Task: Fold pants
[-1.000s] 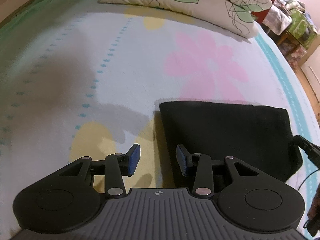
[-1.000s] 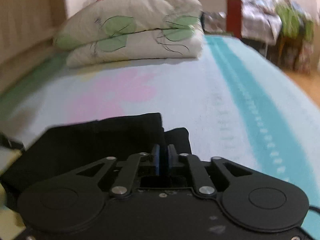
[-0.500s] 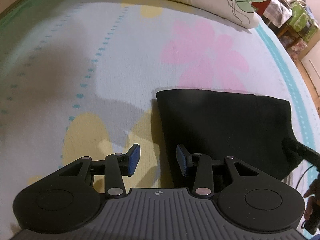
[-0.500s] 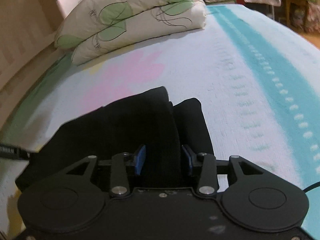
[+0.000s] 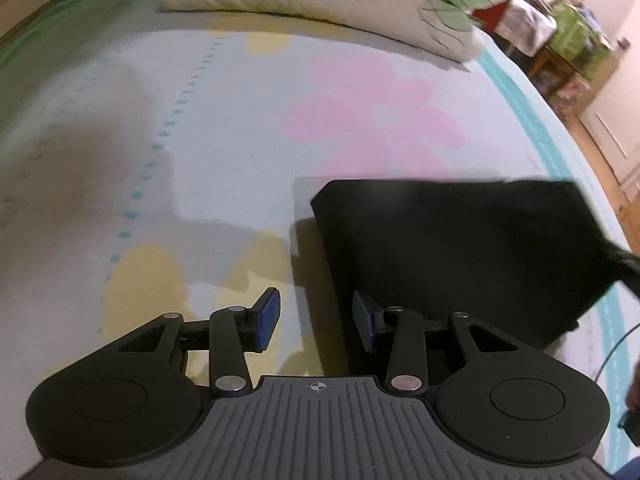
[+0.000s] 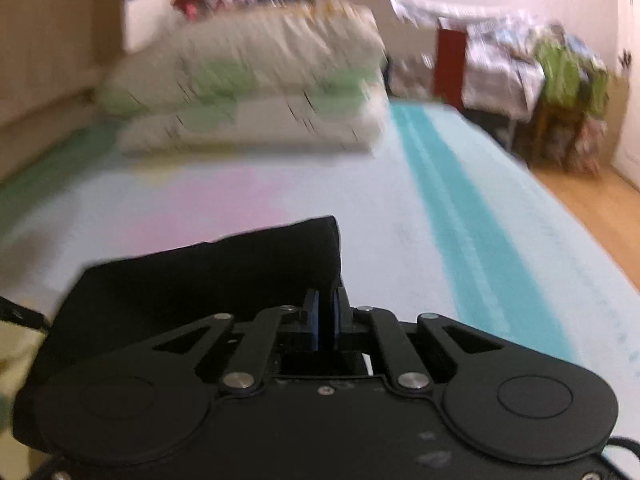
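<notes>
Item: black pants, folded into a compact block, lying on the flower-print bed sheet just short of its teal stripe, well clear of the 2 stacked pillows at the head of the bed.

Left gripper: blue pads wide apart, holding nothing, poised over the near left edge of the block; 1 pad sits over bare sheet, the other over black cloth. Contact with the cloth cannot be told.

Right gripper: pads drawn almost together at the block's right end, dark cloth showing in the narrow slot between them. It reads as pinching a fold of the pants, though motion blur softens the view.

Change noted: 0.5 s ago the right pads stood wide apart astride a raised ridge of cloth; now they are closed on it. The right view also tips up toward the room, heavily smeared, so that hand is moving fast.

Unchanged: left gripper spread and empty across all 3 samples; the block keeps its outline, with only the left camera angle shifting.

Judgement: folding appears nearly complete; the fresh right pinch suggests a final tuck, straightening or lift of the bundle.
</notes>
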Action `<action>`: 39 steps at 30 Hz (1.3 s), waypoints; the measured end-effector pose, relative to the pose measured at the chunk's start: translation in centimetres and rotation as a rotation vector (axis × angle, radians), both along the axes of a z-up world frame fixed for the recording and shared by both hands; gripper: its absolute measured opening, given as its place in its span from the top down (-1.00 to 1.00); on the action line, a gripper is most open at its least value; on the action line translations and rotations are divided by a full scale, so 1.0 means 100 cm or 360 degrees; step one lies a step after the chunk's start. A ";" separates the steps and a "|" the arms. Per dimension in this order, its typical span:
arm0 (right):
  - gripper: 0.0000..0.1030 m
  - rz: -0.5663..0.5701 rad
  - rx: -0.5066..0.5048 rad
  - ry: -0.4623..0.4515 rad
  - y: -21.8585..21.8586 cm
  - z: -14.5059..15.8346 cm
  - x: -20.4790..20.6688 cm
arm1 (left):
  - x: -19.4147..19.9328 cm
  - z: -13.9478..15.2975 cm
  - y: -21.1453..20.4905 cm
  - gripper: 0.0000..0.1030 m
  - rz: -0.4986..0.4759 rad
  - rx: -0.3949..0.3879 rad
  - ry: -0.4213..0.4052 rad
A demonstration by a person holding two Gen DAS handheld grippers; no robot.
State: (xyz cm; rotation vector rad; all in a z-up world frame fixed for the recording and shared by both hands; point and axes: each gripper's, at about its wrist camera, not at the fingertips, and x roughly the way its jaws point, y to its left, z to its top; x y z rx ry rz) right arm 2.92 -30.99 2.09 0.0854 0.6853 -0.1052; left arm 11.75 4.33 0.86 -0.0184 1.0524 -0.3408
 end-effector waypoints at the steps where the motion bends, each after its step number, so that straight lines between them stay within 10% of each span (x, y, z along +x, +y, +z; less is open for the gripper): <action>1: 0.84 -0.0032 -0.0041 0.0046 -0.003 -0.011 0.002 | -0.001 -0.001 -0.005 0.24 -0.0023 0.0011 -0.0002; 13: 0.43 -0.0193 -0.0117 0.0079 -0.023 -0.025 -0.003 | -0.023 -0.028 -0.056 0.14 -0.0285 0.0377 -0.0166; 19: 0.33 -0.0122 -0.0023 -0.0251 -0.010 0.017 -0.032 | -0.044 0.005 -0.032 0.13 0.0006 -0.0076 -0.0133; 23: 0.32 0.0204 0.0130 -0.0153 0.018 0.011 -0.032 | -0.062 -0.007 -0.048 0.13 -0.0027 -0.0130 -0.0043; 29: 0.34 0.0351 -0.0151 0.0275 0.047 -0.040 -0.016 | -0.064 -0.036 -0.070 0.10 -0.0089 0.0085 -0.0017; 33: 0.34 0.0339 -0.0139 0.0295 0.045 -0.037 -0.014 | -0.075 -0.035 -0.081 0.08 -0.0186 0.0214 -0.0112; 39: 0.31 0.0216 0.0078 0.0048 0.020 -0.008 -0.012 | -0.043 0.001 -0.053 0.06 0.0063 -0.0067 -0.0190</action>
